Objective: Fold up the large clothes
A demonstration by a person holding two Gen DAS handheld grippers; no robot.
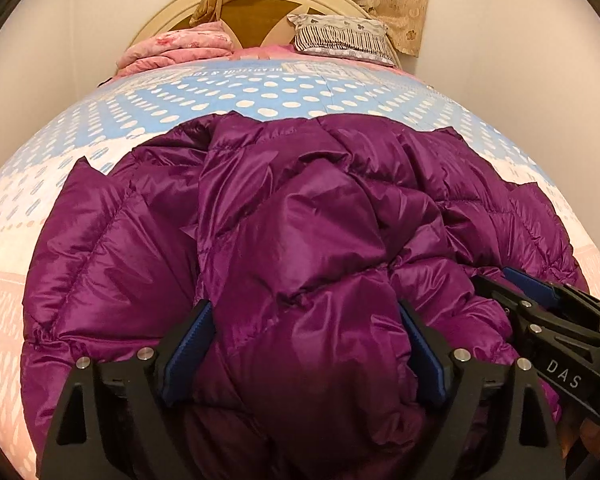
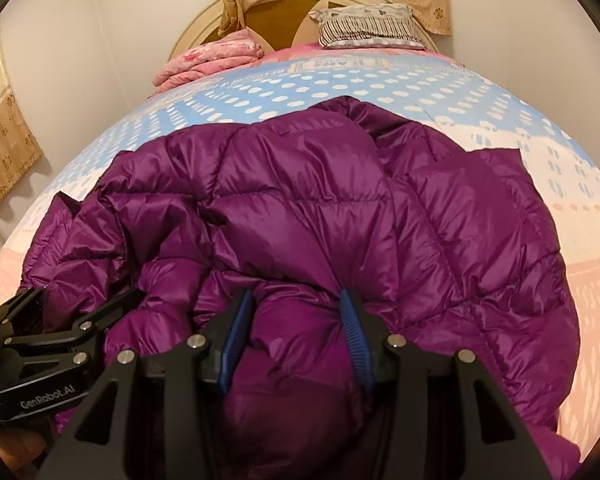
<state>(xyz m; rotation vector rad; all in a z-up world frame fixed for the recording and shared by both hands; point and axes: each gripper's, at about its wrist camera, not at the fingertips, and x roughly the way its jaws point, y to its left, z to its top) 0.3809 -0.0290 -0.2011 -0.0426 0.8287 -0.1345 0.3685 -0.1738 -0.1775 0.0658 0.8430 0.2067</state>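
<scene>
We are holding the left gripper point(image 1: 306, 354) with its jaws spread wide, a thick bulge of the purple jacket point(image 1: 292, 216) filling the gap and touching both blue pads point(image 1: 190, 354). We are keeping the right gripper point(image 2: 296, 342) partly open, its jaws pressing a narrower fold of jacket between them. The jacket is lying bunched on the bed point(image 1: 260, 92), spreading forward from both grippers toward the pillow point(image 1: 342, 34).
</scene>
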